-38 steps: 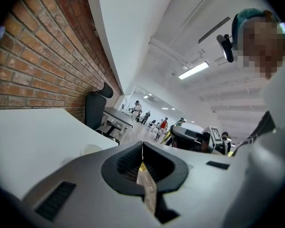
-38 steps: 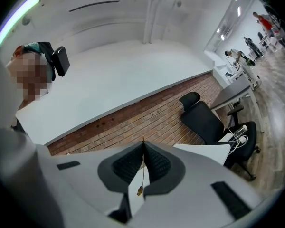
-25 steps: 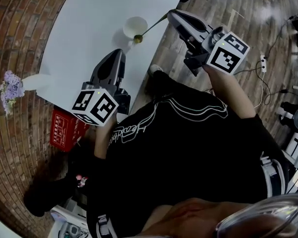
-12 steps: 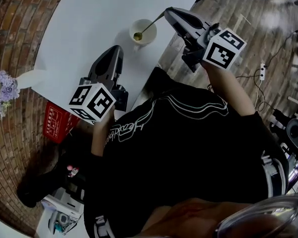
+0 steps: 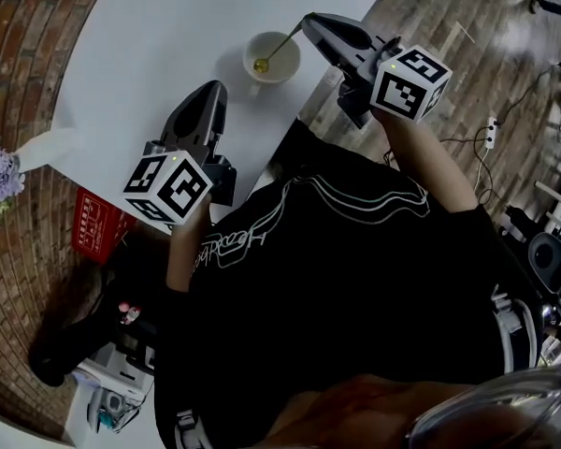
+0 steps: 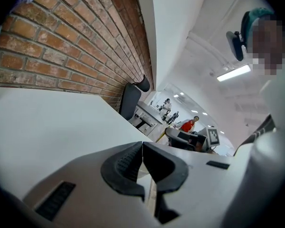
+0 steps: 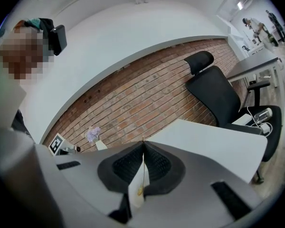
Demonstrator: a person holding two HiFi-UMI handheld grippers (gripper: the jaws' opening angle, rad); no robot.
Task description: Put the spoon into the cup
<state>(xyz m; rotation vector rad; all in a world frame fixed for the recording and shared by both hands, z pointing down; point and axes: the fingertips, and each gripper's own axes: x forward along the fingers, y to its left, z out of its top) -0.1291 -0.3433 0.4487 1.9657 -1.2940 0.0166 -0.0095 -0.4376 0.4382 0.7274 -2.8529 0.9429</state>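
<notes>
Closest in, the left gripper (image 5: 210,96) hovers low over the white worktop (image 5: 159,36), middle-left of the head view. Its fingers are pressed together with nothing in them, so it's basically just parked.

A bit further up, in the upper middle of the frame, the right gripper (image 5: 309,21) has its fingers clamped on the very end of the spoon (image 5: 282,47) handle. You can see the thin handle running down between the pads in the right gripper view too. From there the spoon slants down-left, and its golden bowl is already inside the white cup (image 5: 291,64). The cup stands near the worktop's right edge, beyond the left gripper.

So I'd say this is the let-go bit. My take: lower the handle until it leans on the rim before opening, otherwise that long handle could lever out or tip the cup, which looks light. Open the fingers slowly, then back off along the handle line, not sideways. The left gripper could steady the cup, but it's well apart from it right now.
</notes>
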